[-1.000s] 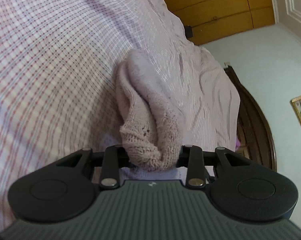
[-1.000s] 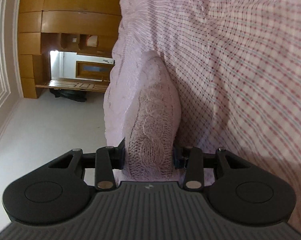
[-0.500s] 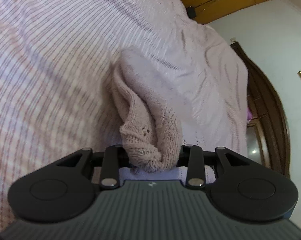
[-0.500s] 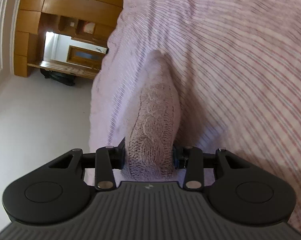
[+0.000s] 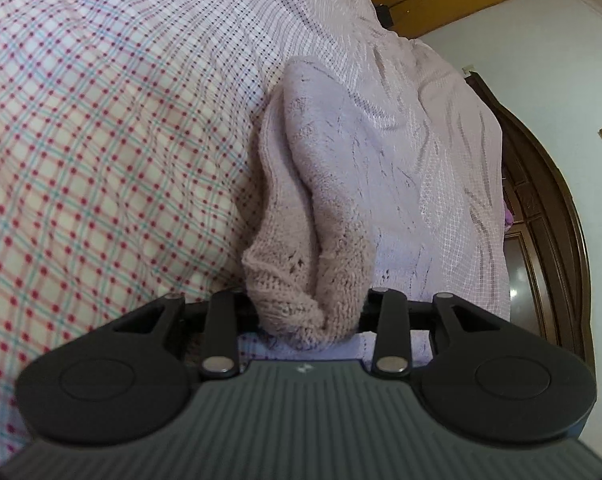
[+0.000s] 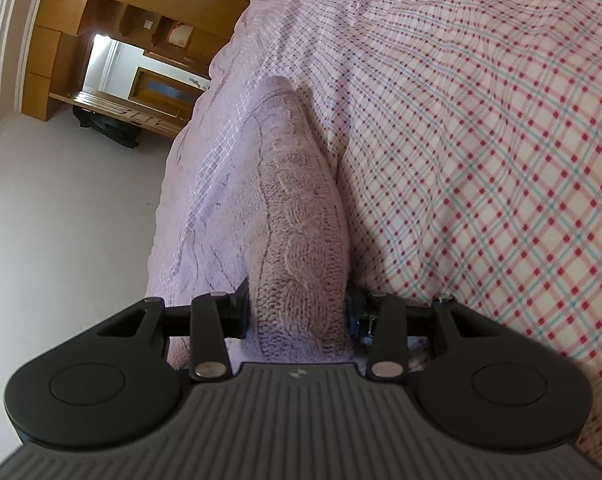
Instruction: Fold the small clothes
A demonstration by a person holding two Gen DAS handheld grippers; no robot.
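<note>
The left gripper (image 5: 307, 312) and the right gripper (image 6: 297, 316) each clamp the mauve knitted garment (image 5: 313, 200), which stretches ahead of their jaws over the checked bedsheet (image 5: 101, 140).

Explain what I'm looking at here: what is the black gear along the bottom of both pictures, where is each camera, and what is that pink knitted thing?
There is no robot arm: a person holds one hand-held gripper in each hand, with a fisheye camera on each looking forward along its two fingers. The black gear at the bottom is the gripper's own body. One picture is from the left hand-held gripper, the other from the right hand-held gripper. Both are shut on the same pink knitted garment, each pinching a bunched part of it. The garment stretches away from the cameras over a bed with a checked sheet. Wooden cupboards stand in the background.
</note>
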